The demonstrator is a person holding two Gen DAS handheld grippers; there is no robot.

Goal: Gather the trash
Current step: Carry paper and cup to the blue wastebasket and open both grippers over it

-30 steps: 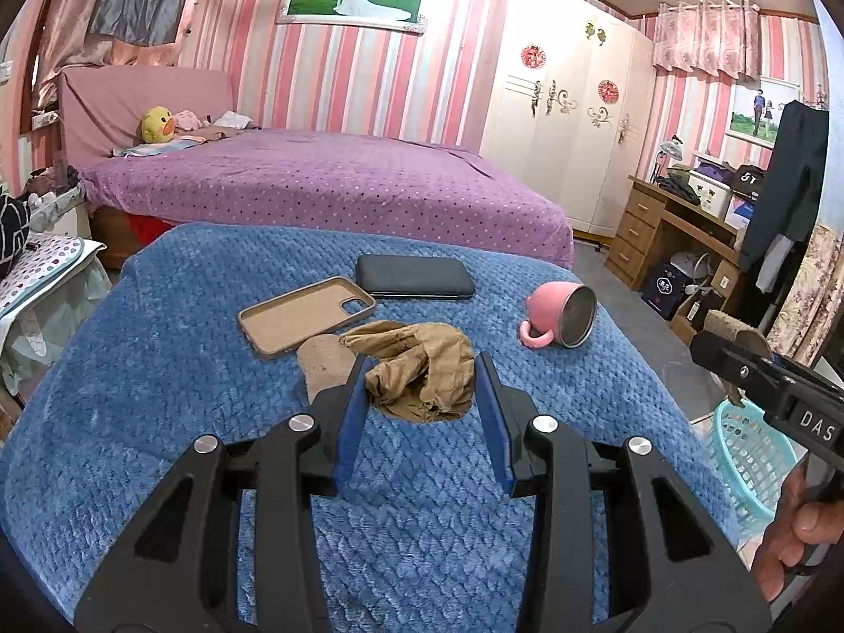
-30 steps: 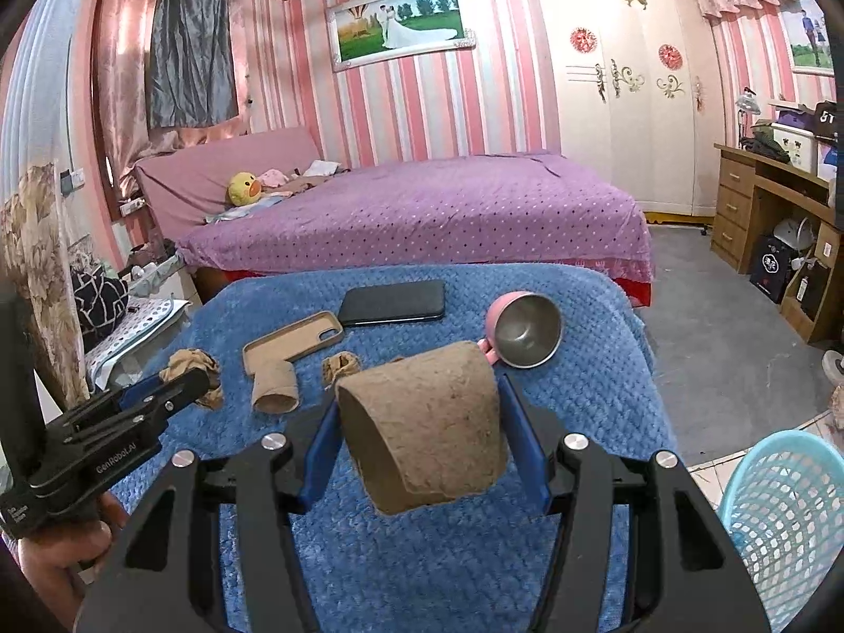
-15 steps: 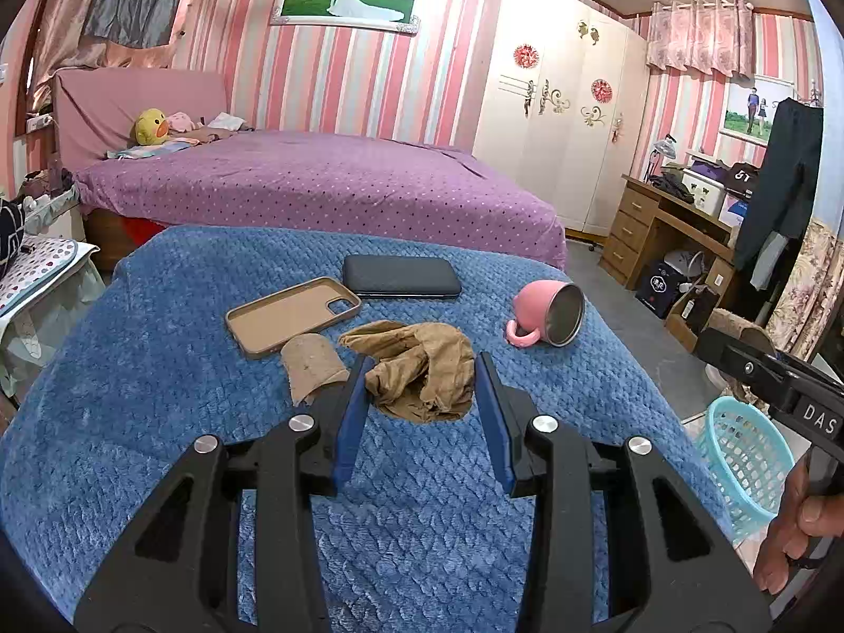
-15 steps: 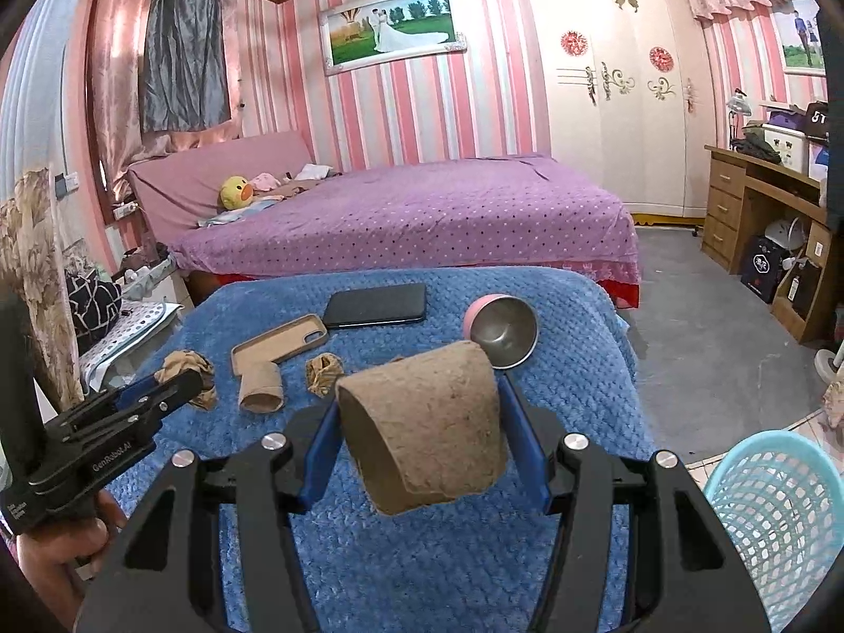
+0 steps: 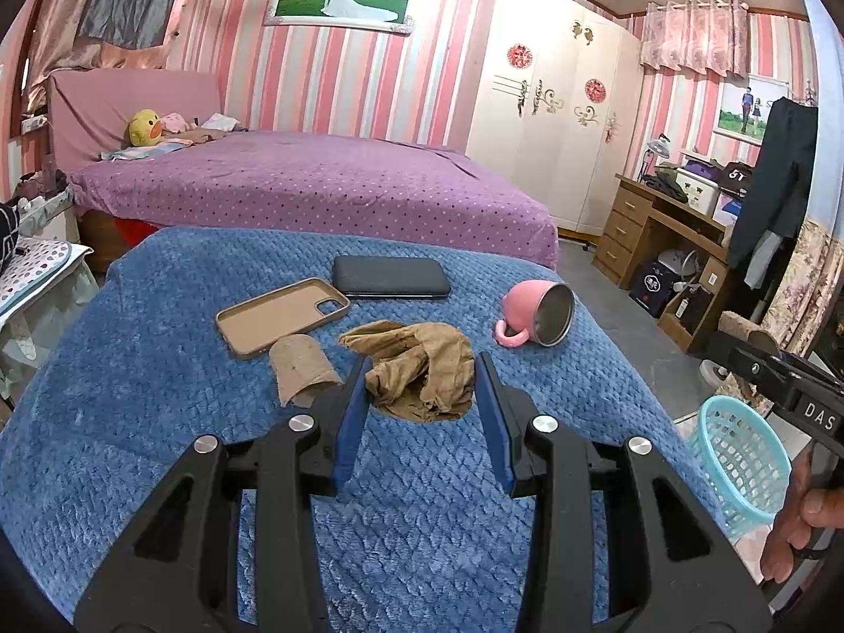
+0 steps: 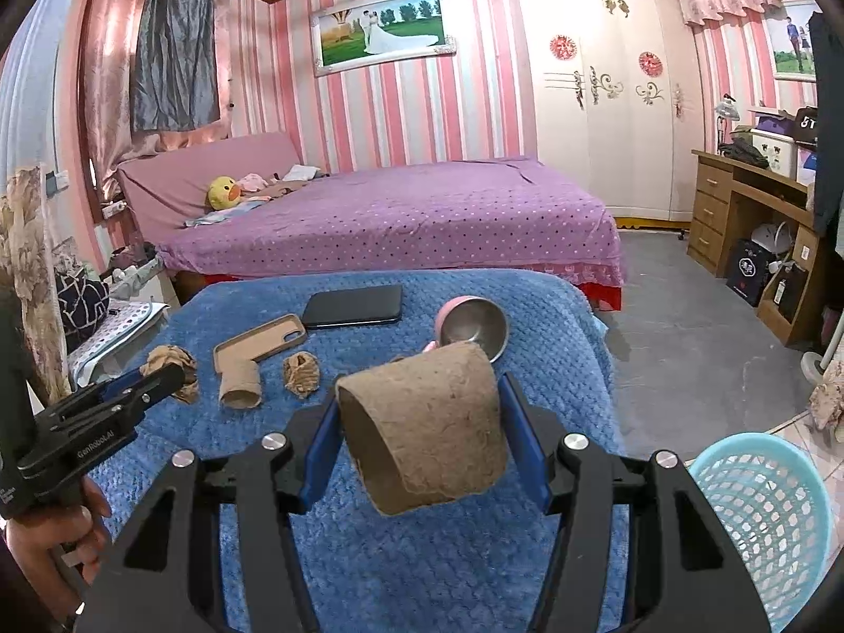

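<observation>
Crumpled brown paper (image 5: 422, 372) sits pinched between the half-closed left gripper (image 5: 420, 385) above the blue blanket (image 5: 158, 369), ready for binning, while from the right wrist the right gripper (image 6: 419, 424) clamps a cardboard tube (image 6: 422, 427), the turquoise basket (image 6: 765, 517) just beside that blanket for dropping.

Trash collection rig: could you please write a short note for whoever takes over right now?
Left gripper: shut on crumpled brown paper.
Right gripper: shut on cardboard tube, raised over the blue blanket.
Turquoise basket stands on the floor to the right; nothing visibly in it yet.
Left: drop both pieces in, then fetch the second tube and small paper wad. Phone, case and pink mug are probably not trash.
</observation>
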